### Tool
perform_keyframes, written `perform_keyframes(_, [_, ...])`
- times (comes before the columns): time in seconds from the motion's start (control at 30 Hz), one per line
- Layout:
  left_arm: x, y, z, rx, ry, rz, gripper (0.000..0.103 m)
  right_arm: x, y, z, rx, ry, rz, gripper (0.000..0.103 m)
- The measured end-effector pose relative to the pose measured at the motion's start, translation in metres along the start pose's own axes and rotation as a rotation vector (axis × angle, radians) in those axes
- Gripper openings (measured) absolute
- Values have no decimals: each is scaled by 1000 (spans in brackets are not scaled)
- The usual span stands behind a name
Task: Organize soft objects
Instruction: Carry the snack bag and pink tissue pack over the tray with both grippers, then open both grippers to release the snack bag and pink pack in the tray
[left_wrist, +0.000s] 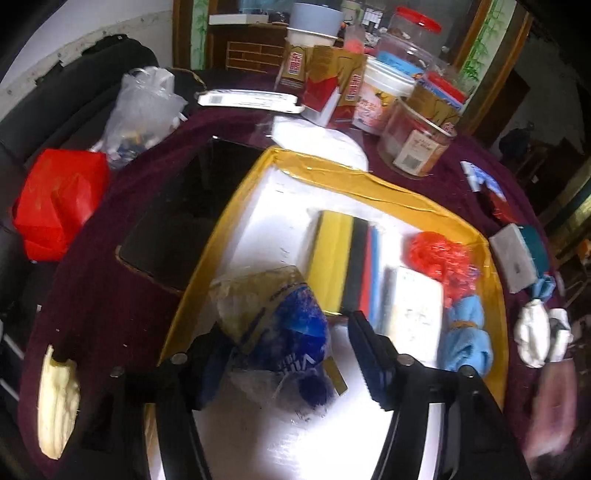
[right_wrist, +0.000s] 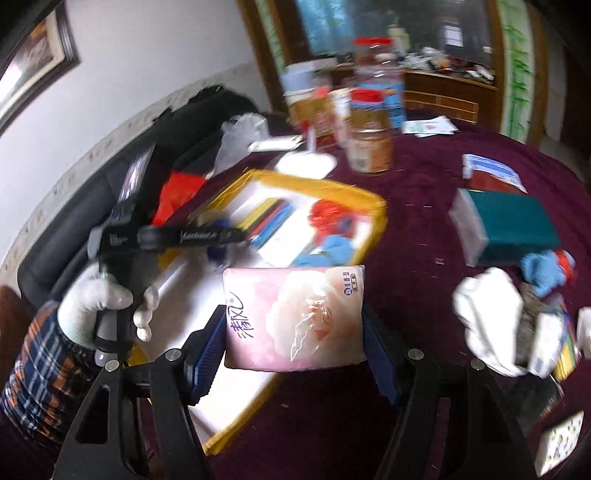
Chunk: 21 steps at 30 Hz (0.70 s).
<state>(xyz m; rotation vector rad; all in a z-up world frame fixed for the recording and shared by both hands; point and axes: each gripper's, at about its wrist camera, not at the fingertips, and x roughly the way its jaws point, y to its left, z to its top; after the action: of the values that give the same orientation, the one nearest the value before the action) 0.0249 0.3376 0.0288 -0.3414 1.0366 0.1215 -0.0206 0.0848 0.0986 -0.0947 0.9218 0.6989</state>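
Blue ribbed pads on my right gripper (right_wrist: 293, 343) are clamped on a pink tissue pack (right_wrist: 295, 317), one pad on each short end, so its long axis runs left to right across the jaws with the printed face up toward the camera; it hangs just over the near edge of the yellow-rimmed box (right_wrist: 364, 192). My left gripper (left_wrist: 284, 354) stands parted above the box's white floor, and a crumpled blue-and-clear plastic bag (left_wrist: 284, 332) lies between its fingers, against the left one and clear of the right, so I read it as let go. Farther in the box lie a stack of coloured sponges (left_wrist: 347, 258), a red net ball (left_wrist: 439, 254) and a blue cloth (left_wrist: 469, 339). To the right on the maroon tablecloth (right_wrist: 424, 206) wait a green-topped sponge (right_wrist: 513, 225) and a white cloth (right_wrist: 487, 314). My worry: the pack is soft and held only at its ends, so it could buckle and slip out, and the two tools sit close enough over the box to knock together
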Motion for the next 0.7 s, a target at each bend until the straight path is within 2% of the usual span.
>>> perform_keyframes(0.07, [-8, 3, -2, -15, 4, -36, 71, 14, 14, 2, -41, 31, 2, 69])
perform_keyframes(0.13, [-22, 5, -7, 3, -25, -28, 71, 32, 32, 3, -96, 77, 6, 69])
perform_keyframes(0.27, [-66, 12, -19, 24, -157, 7, 74, 63, 55, 0, -178, 154, -9, 69])
perform_keyframes(0.4, [-98, 24, -35, 5, -225, -39, 77, 97, 64, 0, -224, 224, -101, 69])
perform_keyframes(0.5, [-111, 29, -45, -3, -251, -48, 77, 113, 59, 7, -232, 232, -171, 71])
perform_keyframes(0.57, [-115, 28, -49, 3, -263, -38, 77, 120, 54, 12, -230, 227, -223, 75])
perform_keyframes(0.7, [-122, 24, -55, -2, -259, -56, 77, 127, 42, 23, -181, 218, -210, 76])
